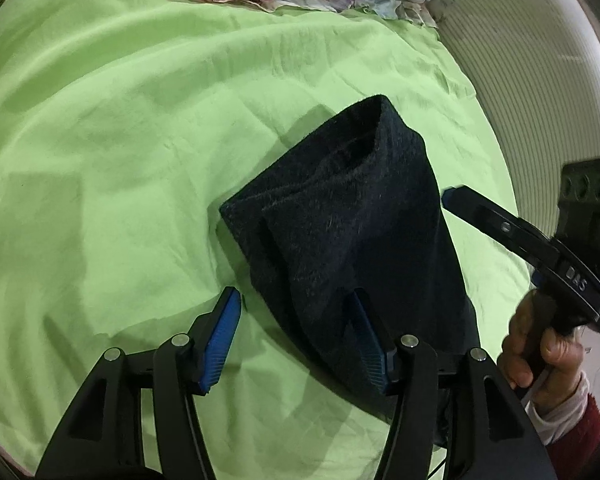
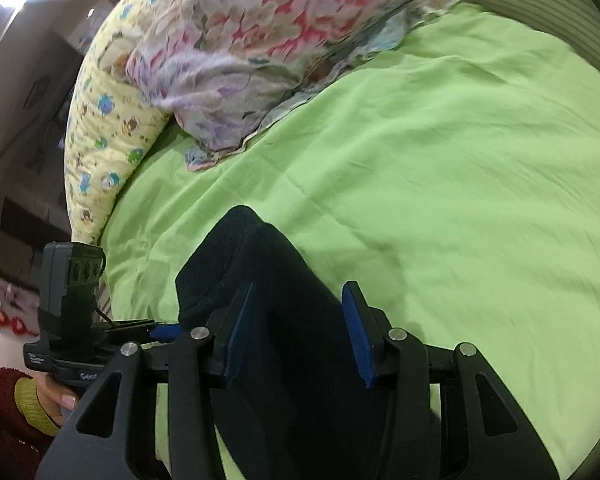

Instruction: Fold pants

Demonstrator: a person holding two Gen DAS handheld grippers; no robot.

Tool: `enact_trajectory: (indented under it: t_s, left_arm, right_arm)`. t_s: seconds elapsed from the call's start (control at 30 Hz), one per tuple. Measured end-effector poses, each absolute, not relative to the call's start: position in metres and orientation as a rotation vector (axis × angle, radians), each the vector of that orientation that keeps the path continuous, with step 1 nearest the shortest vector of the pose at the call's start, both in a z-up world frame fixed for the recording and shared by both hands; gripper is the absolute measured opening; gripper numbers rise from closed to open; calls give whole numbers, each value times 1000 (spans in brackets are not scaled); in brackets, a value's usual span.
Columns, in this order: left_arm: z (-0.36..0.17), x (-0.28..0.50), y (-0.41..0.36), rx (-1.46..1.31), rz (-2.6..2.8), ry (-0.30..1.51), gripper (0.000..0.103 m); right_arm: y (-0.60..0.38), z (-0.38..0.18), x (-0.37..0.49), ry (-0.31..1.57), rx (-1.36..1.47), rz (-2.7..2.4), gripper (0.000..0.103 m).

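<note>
- Two grippers sit close over a dark, folded pair of pants point(image 1: 340, 216) on a green bed sheet point(image 1: 120, 160).
- Left gripper point(image 1: 300, 336): its jaws are spread wide and grasp nothing. One blue pad rests on or just over the near part of the pants; the other hangs over bare sheet.
- Right gripper point(image 2: 300, 336): its jaws are also parted, straddling the pants, with dark cloth filling the gap between the pads. Whether the pads touch the cloth I cannot tell.
- Pants: they lie in a loose bundle near the bed's edge, layers stacked unevenly, the far end rounded and slightly raised off the sheet.
- Farther off, a floral blanket point(image 2: 260, 52) and a yellow printed pillow point(image 2: 100, 128) lie at the head of the bed, well apart from the pants.
- Risks, as I judge them: with both jaws released, the springy top layer could slide or open back out; closing the left jaws here could catch the sheet along with the cloth, dragging both; a one-sided pull could skew the stacked edges.
</note>
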State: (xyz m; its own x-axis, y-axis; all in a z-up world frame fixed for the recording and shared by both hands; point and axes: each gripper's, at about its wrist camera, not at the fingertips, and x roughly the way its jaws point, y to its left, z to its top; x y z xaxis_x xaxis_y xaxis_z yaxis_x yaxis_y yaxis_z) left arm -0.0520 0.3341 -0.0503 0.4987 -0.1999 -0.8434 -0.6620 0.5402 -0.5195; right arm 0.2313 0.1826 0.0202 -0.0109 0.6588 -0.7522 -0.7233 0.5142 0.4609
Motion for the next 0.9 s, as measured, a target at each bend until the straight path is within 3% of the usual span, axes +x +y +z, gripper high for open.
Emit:
enact_trajectory:
  t_s: [0.3,0.4,0.5,0.63,0.9]
  left_arm:
    - [-56,-52,337,-1027,348,1000,54]
    - [-55,-51,336,-999,341,1000,31]
    - [-55,-52,337,-1014,319,992,23]
    - [-42,-52,334,-1003,297,967,16]
    - [7,-47,317,-954,211,892,14]
  right_arm:
    - [219,8,239,1184,-187,1162,46]
    - [222,8,235,1179,-198,1177,31]
    - [219,11,232,1164,-192,1181,22]
    - [203,23,230,1141,-133,1184,8]
    - [158,57,224,1049,-25,1196,6]
